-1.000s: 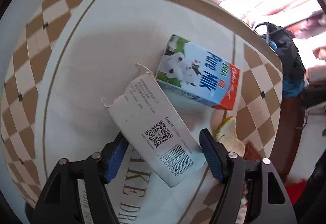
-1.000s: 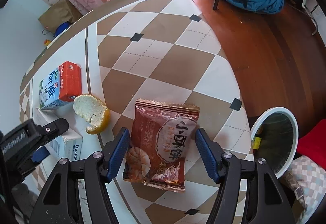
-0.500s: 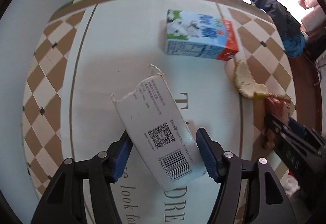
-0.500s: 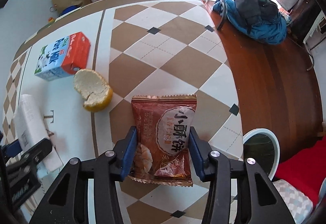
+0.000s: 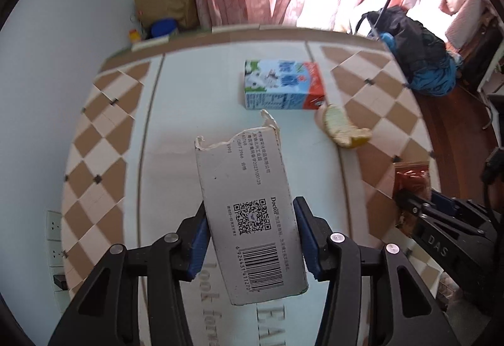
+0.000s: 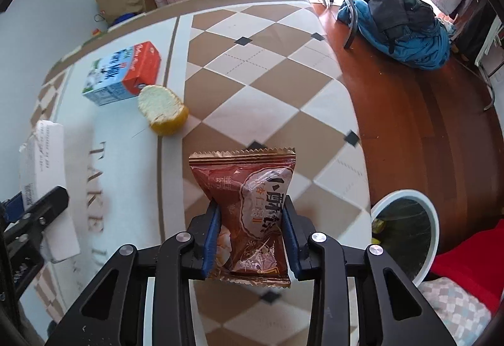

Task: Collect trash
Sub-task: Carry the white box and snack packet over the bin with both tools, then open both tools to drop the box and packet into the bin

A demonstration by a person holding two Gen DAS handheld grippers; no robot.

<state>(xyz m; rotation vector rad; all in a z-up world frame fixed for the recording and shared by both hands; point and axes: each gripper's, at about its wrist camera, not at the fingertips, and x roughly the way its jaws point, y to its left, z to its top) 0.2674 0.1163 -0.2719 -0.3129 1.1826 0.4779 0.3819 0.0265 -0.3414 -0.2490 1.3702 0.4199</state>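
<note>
My left gripper (image 5: 250, 235) is shut on a torn grey carton (image 5: 245, 201) with a barcode and holds it lifted above the table. My right gripper (image 6: 250, 235) is shut on a brown snack packet (image 6: 252, 207), pinched and raised off the table. The grey carton also shows in the right wrist view (image 6: 44, 163). A blue and red milk carton (image 5: 282, 89) lies on its side on the table, with an orange peel (image 5: 341, 130) beside it. They also show in the right wrist view, milk carton (image 6: 123, 75) and peel (image 6: 163, 113).
A white-rimmed trash bin (image 6: 406, 232) stands on the wooden floor off the table's right edge. The table has a checkered brown and cream cloth (image 6: 267, 69). A chair with dark and blue clothes (image 6: 397, 18) stands beyond. A paper bag (image 5: 163, 6) sits behind the table.
Both grippers have closed and risen: the left has lifted the grey carton, the right has squeezed and lifted the snack packet. Both views now look further across the room.
</note>
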